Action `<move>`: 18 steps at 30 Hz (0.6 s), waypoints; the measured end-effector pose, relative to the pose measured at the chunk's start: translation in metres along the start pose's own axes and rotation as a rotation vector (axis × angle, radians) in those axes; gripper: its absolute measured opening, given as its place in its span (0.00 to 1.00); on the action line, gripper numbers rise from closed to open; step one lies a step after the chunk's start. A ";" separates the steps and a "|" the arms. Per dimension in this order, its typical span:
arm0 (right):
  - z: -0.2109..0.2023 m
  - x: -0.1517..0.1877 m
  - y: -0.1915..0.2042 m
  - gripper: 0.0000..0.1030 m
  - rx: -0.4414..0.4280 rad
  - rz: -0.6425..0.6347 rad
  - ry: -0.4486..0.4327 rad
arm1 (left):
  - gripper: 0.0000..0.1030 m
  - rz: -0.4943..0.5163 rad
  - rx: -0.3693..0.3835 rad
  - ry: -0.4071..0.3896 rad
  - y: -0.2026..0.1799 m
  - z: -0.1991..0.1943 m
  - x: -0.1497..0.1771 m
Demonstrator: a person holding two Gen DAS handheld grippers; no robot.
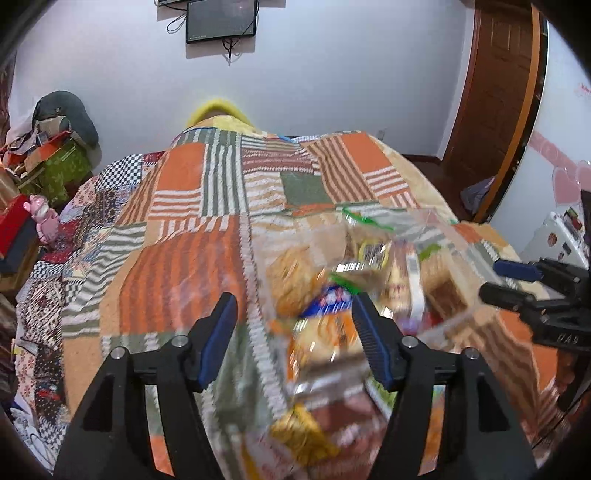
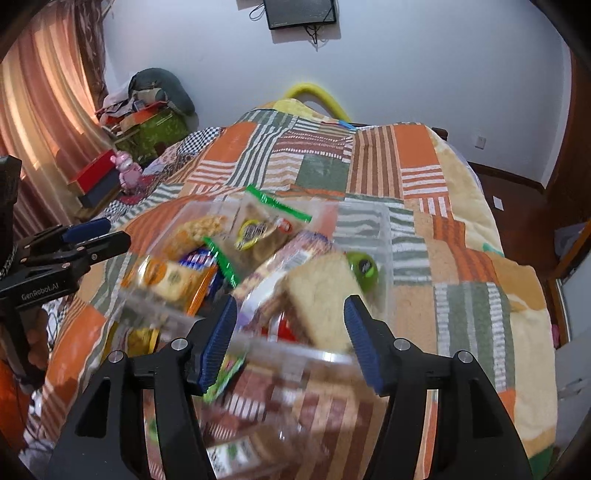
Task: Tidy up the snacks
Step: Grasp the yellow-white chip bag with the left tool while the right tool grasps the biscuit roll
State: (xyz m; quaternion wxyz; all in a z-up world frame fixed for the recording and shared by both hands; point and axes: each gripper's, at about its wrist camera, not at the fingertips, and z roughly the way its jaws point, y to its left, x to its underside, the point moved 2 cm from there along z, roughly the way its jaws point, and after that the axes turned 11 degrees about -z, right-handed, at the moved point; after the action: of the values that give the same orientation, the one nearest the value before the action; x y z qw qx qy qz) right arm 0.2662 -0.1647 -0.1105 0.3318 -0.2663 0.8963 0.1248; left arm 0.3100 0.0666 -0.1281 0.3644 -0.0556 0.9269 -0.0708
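Note:
A clear plastic bin [image 1: 436, 229] [image 2: 373, 221] full of wrapped snacks lies on the patchwork bedspread [image 1: 207, 221] [image 2: 424, 173]. Inside are a green-edged cookie pack [image 2: 264, 229] [image 1: 373, 251], an orange cracker pack [image 2: 170, 275] [image 1: 325, 332], a bread slice pack [image 2: 317, 295] and a green round snack [image 2: 364, 271]. More packs lie blurred close under the fingers. My left gripper [image 1: 293, 317] is open above the bin's near left side and also shows in the right wrist view [image 2: 99, 232]. My right gripper [image 2: 290, 317] is open over the bread pack and also shows in the left wrist view [image 1: 498, 280].
A cluttered shelf with a red box [image 2: 96, 173], a pink toy [image 1: 42, 218] and green boxes [image 1: 62, 166] stands left of the bed. A monitor [image 1: 221, 18] hangs on the wall. A wooden door [image 1: 495, 103] is at the right.

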 end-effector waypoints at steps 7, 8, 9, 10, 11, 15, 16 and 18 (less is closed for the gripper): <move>-0.006 0.031 0.012 0.58 -0.021 0.022 0.048 | 0.71 0.000 -0.045 0.096 0.026 0.002 0.050; -0.005 0.036 0.014 0.58 -0.026 0.026 0.058 | 0.71 -0.005 -0.046 0.111 0.029 0.004 0.055; -0.003 0.041 0.017 0.58 -0.031 0.029 0.071 | 0.72 -0.012 -0.045 0.133 0.031 0.008 0.062; -0.001 0.046 0.019 0.58 -0.034 0.032 0.084 | 0.72 -0.018 -0.045 0.152 0.034 0.012 0.068; 0.001 0.051 0.021 0.58 -0.040 0.037 0.097 | 0.72 -0.024 -0.049 0.171 0.036 0.017 0.074; 0.009 0.067 0.029 0.58 -0.068 0.064 0.142 | 0.72 -0.042 -0.055 0.223 0.039 0.035 0.094; 0.009 0.069 0.031 0.59 -0.069 0.065 0.146 | 0.72 -0.047 -0.057 0.233 0.038 0.039 0.097; 0.010 0.073 0.036 0.64 -0.061 0.062 0.147 | 0.72 -0.052 -0.058 0.252 0.038 0.047 0.103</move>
State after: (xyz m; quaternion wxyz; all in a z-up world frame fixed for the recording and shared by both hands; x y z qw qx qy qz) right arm 0.2052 -0.1599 -0.1648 0.2528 -0.2569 0.9218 0.1426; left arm 0.2649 0.0833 -0.2375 0.2414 -0.0809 0.9652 -0.0599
